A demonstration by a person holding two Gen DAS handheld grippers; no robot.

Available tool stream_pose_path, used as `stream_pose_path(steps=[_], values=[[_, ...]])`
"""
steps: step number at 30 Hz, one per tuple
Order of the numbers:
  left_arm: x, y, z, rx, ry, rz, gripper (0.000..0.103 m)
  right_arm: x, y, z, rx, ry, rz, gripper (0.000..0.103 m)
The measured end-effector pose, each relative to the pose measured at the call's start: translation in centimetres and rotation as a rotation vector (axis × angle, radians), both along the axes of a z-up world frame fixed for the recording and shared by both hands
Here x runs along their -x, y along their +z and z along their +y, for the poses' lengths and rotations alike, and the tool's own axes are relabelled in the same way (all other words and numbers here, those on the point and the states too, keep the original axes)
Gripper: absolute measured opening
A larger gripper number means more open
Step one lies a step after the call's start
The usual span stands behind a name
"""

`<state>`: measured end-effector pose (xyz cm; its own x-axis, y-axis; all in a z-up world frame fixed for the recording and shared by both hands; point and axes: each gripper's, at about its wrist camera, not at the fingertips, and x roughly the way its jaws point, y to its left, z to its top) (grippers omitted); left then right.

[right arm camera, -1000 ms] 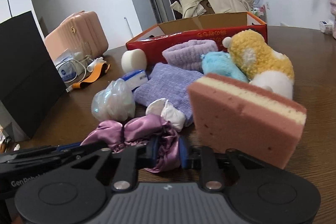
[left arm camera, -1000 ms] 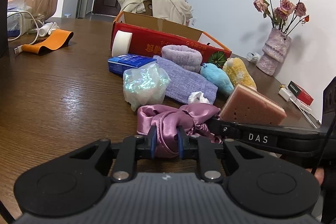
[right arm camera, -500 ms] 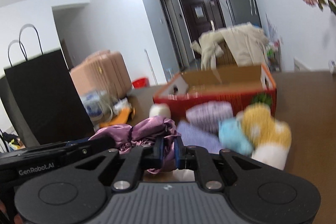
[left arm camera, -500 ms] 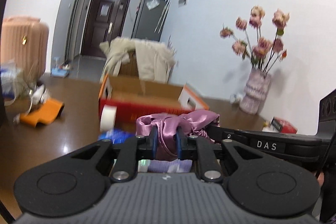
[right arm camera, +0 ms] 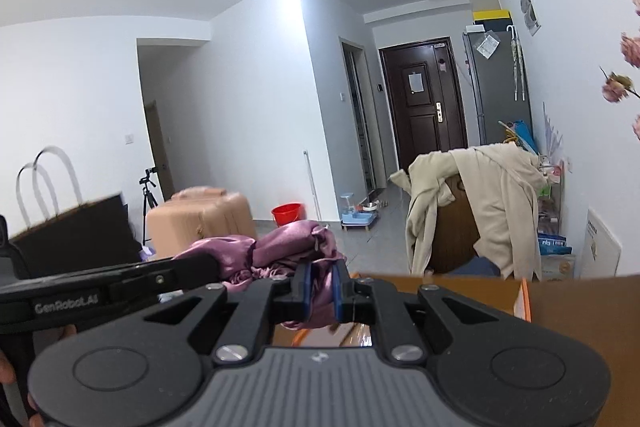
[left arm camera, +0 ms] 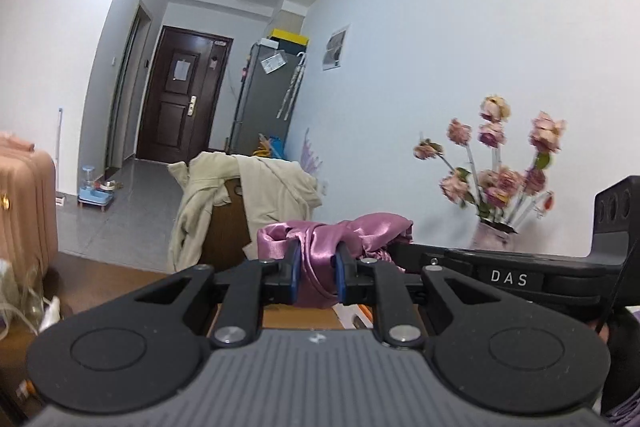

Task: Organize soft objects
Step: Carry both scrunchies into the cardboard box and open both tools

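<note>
The satin cloth (left arm camera: 320, 239), a mauve bundle, sits at lower centre of both views, held clear of the table between the two grippers. The left gripper (left arm camera: 316, 273) has its fingers drawn narrow and clamped on a fold at one side of the bundle; the right gripper (right arm camera: 322, 285) pinches a fold in the same way, its blue pads (right arm camera: 307, 285) pressed into the fabric. The cloth appears light, limp and glossy, so it is judged slippery: a thin single layer could slide out of the pads, whereas a gathered, bunched fold gives a surer hold. Grips at two separated points should keep the loose folds from trailing. Nothing about it looks fragile, though satin may snag on a hard edge. The box (right arm camera: 520, 297), with its orange rim, lies just below and beyond the fingers at lower centre to lower right of the right view. Legible writing: "DAS" on the black bar at lower right of the left view, and "GenRobot.AI" on the bar at lower left of the right view. The paper on the door is too small to read.
</note>
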<state>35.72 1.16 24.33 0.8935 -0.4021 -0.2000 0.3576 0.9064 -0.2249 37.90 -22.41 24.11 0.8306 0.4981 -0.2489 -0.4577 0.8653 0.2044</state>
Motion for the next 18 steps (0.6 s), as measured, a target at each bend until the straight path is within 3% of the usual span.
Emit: stream_pose_path(steps=[5,10,14,18], values=[[-6.1,2.1,-0.3,-0.022,0.002,0.068,0.017,-5.9,2.7,0.6,0.008,0.019,0.061,0.01],[-13.7,1.9,-1.0,-0.052,-0.007,0.204,0.017,-13.9,3.7,0.7,0.021,0.015,0.207,0.01],[-20.6,-0.5,-1.5,-0.071,0.003,0.328,0.017,-20.0,3.0,0.9,0.05,-0.012,0.31,0.01],[-26.9,-5.3,-1.2,-0.043,0.022,0.484,0.017,-26.1,-0.7,1.4,0.059,-0.038,0.434,0.011]])
